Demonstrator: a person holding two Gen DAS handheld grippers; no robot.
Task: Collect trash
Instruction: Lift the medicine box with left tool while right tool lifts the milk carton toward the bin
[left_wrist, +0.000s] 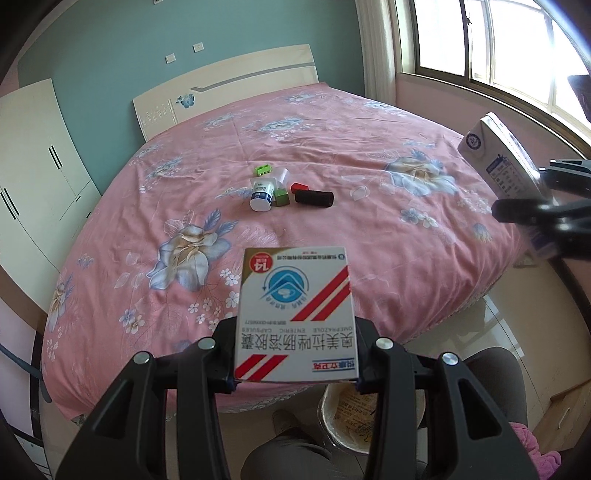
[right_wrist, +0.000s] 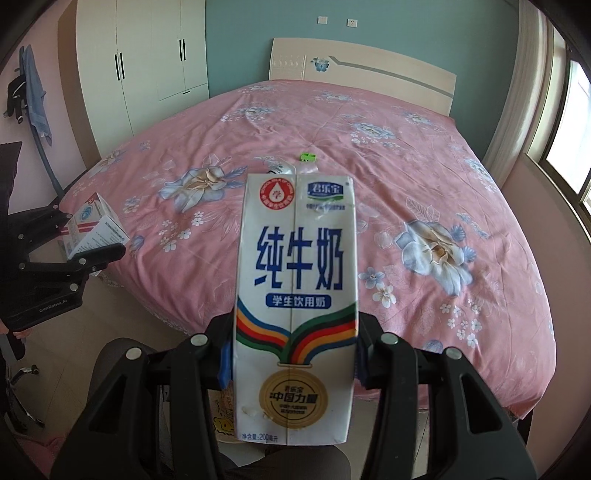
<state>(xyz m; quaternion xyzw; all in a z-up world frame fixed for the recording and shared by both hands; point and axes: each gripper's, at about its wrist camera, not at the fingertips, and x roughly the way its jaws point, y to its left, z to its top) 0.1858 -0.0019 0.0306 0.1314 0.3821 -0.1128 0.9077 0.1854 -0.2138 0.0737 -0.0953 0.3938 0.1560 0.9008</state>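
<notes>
the left gripper (left_wrist: 295, 354) is clamped on a flat white cardboard medicine box with red diagonal stripes and a blue round emblem (left_wrist: 295, 314), its pads pressing both long edges near the lower end. the box projects forward past the foot edge of the bed with the pink flower-printed sheet (left_wrist: 369, 177). below it, on the floor side, sits a round paper tub with a printed inner wall (left_wrist: 347, 421), partly hidden by the box and the fingers.

the right gripper (right_wrist: 293, 365) is closed on a tall white milk carton with blue lettering and rainbow bands (right_wrist: 295, 288), blue-edged pads bearing on its two side walls low down; the carton stands upright along the fingers.

mid-bed lies a tight cluster: a white bottle with a blue label on its side (left_wrist: 261, 194), a black cylinder (left_wrist: 314, 198), a green block (left_wrist: 282, 196), a small red piece (left_wrist: 296, 187) and a bright green clip (left_wrist: 263, 170). wide bare sheet surrounds the cluster on every side. a strip of pale tiled floor (left_wrist: 491, 332) separates the bed's foot edge from a person's knee in grey cloth (left_wrist: 495, 384).
</notes>
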